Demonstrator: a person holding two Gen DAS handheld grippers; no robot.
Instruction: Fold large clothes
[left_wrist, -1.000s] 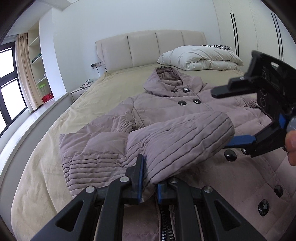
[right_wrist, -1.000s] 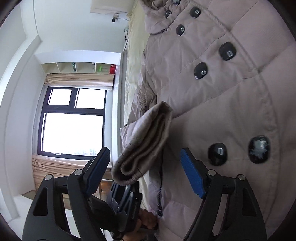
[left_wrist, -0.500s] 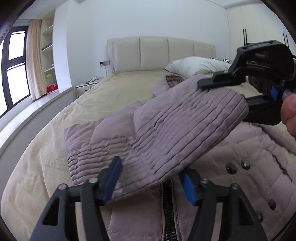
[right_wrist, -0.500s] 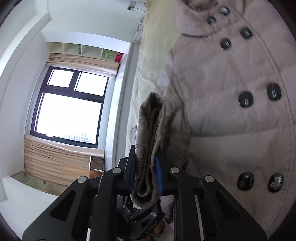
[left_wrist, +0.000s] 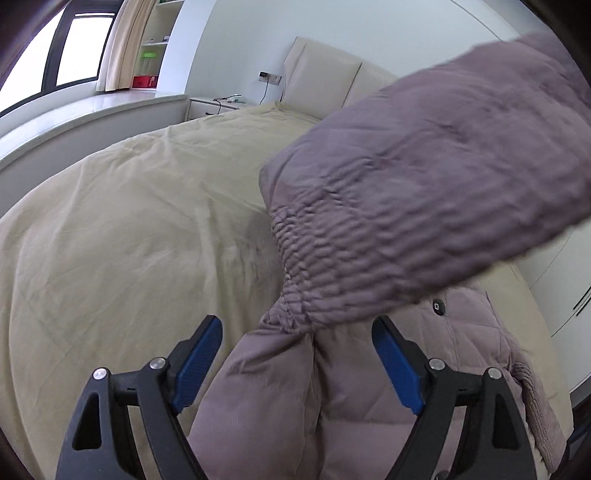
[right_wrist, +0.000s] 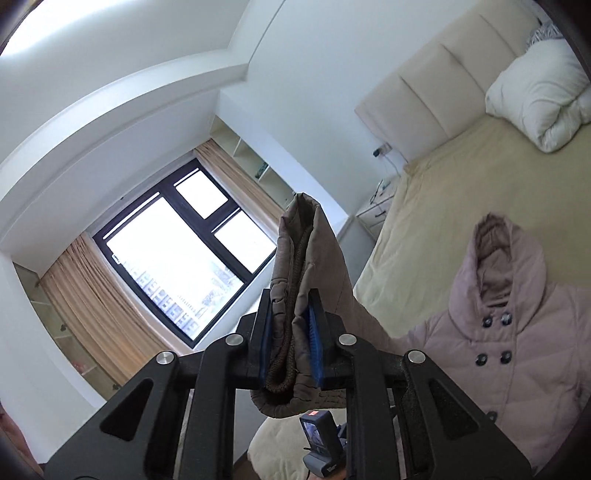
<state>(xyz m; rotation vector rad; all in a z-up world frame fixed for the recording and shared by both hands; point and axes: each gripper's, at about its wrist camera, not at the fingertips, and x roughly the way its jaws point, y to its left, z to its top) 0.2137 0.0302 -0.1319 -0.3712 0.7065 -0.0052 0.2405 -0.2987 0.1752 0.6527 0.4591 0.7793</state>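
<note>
A mauve padded hooded coat (right_wrist: 517, 332) lies front up on the beige bed (left_wrist: 129, 229), with dark buttons down its chest. My right gripper (right_wrist: 291, 350) is shut on the coat's sleeve cuff (right_wrist: 295, 295) and holds it raised high. In the left wrist view the lifted sleeve (left_wrist: 424, 206) arches across overhead, blurred by motion. My left gripper (left_wrist: 299, 354) is open and empty, its blue pads either side of the coat's lower body (left_wrist: 280, 406) just below it.
A white duvet and pillow (right_wrist: 535, 96) lie by the cream headboard (right_wrist: 436, 85). A nightstand (left_wrist: 218, 107) and a window ledge (left_wrist: 74, 118) run along the bed's left side. A large window with curtains (right_wrist: 173, 266) is beyond. White wardrobe doors (left_wrist: 569, 288) stand at the right.
My left gripper let go of the sleeve and opened. My right gripper closed on the cuff and lifted the sleeve up off the coat.
</note>
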